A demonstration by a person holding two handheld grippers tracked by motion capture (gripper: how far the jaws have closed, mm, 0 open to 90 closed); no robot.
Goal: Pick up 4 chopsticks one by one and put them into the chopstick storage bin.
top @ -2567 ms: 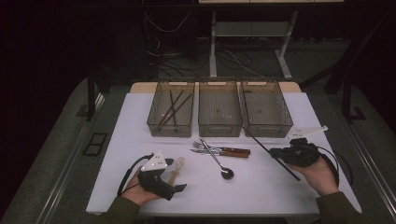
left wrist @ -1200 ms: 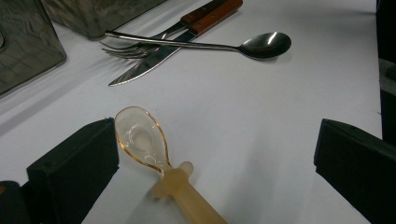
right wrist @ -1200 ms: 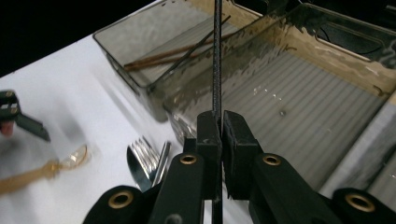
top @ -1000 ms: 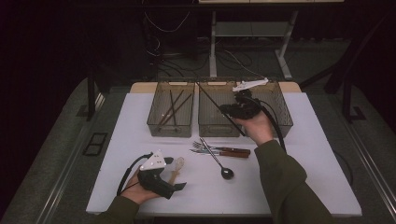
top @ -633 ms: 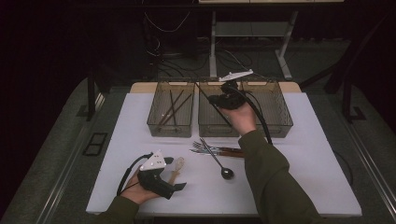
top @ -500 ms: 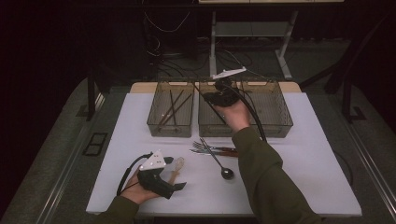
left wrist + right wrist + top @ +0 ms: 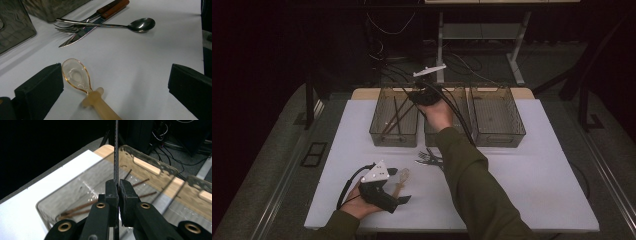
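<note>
Your right gripper (image 7: 118,185) is clenched on a dark chopstick (image 7: 116,150), held over the left bin (image 7: 394,118) with its fellows directly below. Next, lower and let go. Your left gripper (image 7: 113,82) rests released around the amber spoon (image 7: 76,75).

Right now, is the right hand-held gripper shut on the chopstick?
Shut: right hand-held gripper clamps the black chopstick over the left bin.

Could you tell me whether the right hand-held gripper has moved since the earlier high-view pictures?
Yes. The right hand-held gripper, shut on a dark chopstick, has travelled from the table's right front to above the left bin, leftward past the middle bin.
</note>
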